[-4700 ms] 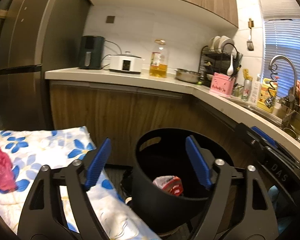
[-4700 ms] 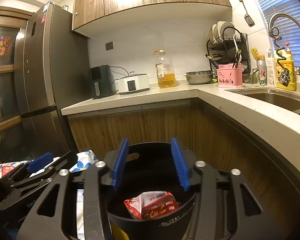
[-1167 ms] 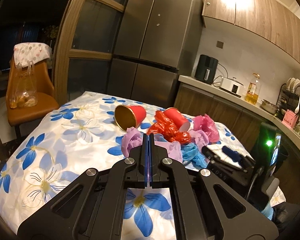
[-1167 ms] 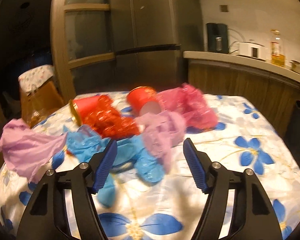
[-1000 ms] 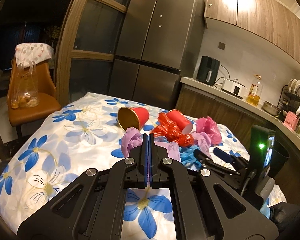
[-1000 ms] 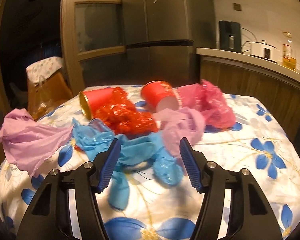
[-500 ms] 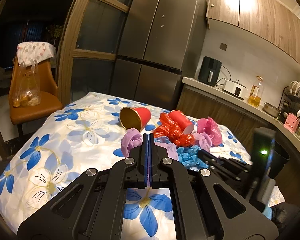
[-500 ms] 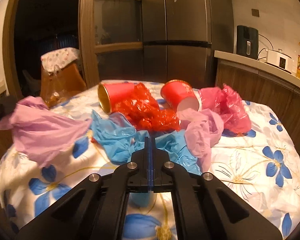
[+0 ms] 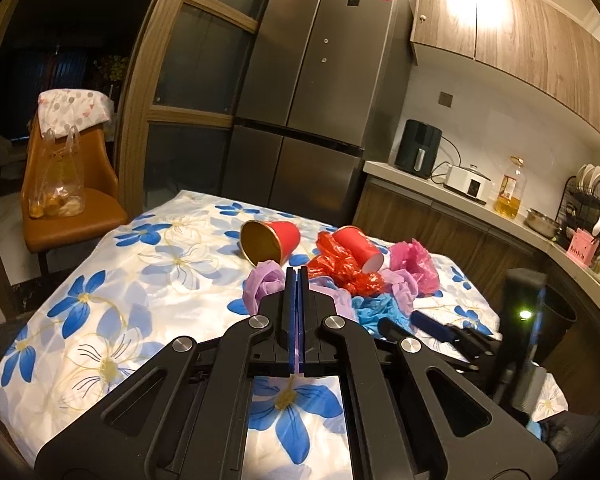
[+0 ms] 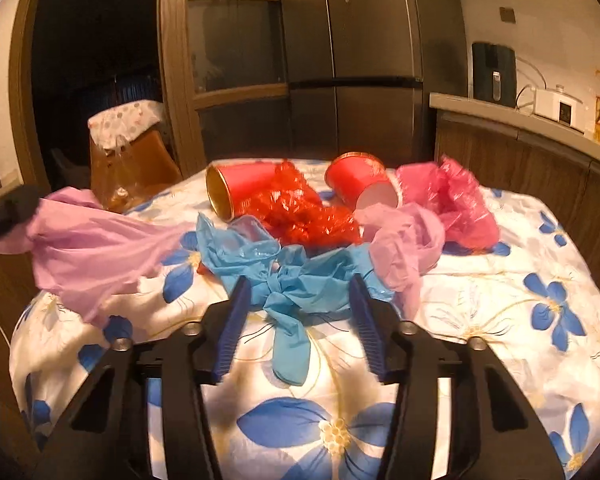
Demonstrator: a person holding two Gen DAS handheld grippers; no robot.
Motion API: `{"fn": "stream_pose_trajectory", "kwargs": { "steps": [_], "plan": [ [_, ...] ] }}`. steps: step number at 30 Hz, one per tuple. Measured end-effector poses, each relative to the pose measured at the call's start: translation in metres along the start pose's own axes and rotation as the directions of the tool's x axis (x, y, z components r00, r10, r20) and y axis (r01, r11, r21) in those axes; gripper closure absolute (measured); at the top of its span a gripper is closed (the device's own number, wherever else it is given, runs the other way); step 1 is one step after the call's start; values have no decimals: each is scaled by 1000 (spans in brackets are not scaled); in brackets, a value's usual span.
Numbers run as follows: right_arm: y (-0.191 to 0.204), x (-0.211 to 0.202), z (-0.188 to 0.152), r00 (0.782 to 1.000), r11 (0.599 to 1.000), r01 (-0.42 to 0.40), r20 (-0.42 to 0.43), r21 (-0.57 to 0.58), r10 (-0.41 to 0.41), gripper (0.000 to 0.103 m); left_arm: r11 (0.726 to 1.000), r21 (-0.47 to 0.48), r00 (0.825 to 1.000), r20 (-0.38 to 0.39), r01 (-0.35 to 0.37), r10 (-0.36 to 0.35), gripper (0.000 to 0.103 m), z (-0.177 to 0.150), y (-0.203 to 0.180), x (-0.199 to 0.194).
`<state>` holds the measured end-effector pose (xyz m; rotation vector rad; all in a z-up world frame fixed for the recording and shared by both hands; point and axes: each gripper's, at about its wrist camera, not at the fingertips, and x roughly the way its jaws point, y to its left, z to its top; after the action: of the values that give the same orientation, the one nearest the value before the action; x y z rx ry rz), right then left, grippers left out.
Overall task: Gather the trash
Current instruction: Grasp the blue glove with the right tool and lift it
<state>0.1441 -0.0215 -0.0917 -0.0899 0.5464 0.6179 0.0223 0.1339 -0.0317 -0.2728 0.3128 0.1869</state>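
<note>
The left gripper (image 9: 296, 312) is clamped on a lilac bag (image 10: 88, 248); the right gripper (image 10: 298, 320) is opening around a blue bag (image 10: 296, 280), pads clear; beyond, red cups (image 10: 236, 188) litter the floral tablecloth (image 10: 500, 280); a grey fridge (image 9: 320, 120) stands behind; its labels are unreadable.

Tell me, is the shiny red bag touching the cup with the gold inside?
Touching. In the right wrist view the crumpled red bag lies pressed against the side of the gold-lined cup, no gap between.

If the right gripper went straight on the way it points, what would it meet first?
Most likely the crumpled blue plastic bag lying on the tablecloth. The right gripper has its jaws opening around the bag, not yet pressing it; depth is uncertain.
</note>
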Motion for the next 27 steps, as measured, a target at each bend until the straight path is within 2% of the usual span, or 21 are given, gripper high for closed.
{"fn": "stream_pose_trajectory", "kwargs": {
  "steps": [8,10,11,12,13,15,20,27],
  "plan": [
    [6,36,1,994,1000,3,-107,-21,-5,60,1000,-9,1000,5,-15,15,103,4,11,-1],
    [5,42,-1,991,1000,-2,-137,-15,0,70,1000,-9,1000,4,-14,14,103,5,11,-1],
    [5,44,-2,989,1000,-11,-148,-12,9,85,1000,-10,1000,4,-14,14,103,5,11,-1],
    [4,45,-2,988,1000,-19,-152,-11,17,93,1000,-10,1000,5,-14,14,103,5,11,-1],
    [4,44,-2,989,1000,-27,-148,-12,25,95,1000,-10,1000,5,-14,14,103,5,11,-1],
    [5,35,-1,992,999,-41,-119,-20,38,99,1000,-9,1000,5,-14,15,103,5,11,-1],
    [6,-4,6,998,998,-63,-22,-32,62,100,1000,-5,1000,10,-13,13,103,7,9,0],
    [-16,-59,19,994,1000,-12,106,10,11,100,1000,19,1000,16,18,-18,103,8,-6,-1]
  ]
}}
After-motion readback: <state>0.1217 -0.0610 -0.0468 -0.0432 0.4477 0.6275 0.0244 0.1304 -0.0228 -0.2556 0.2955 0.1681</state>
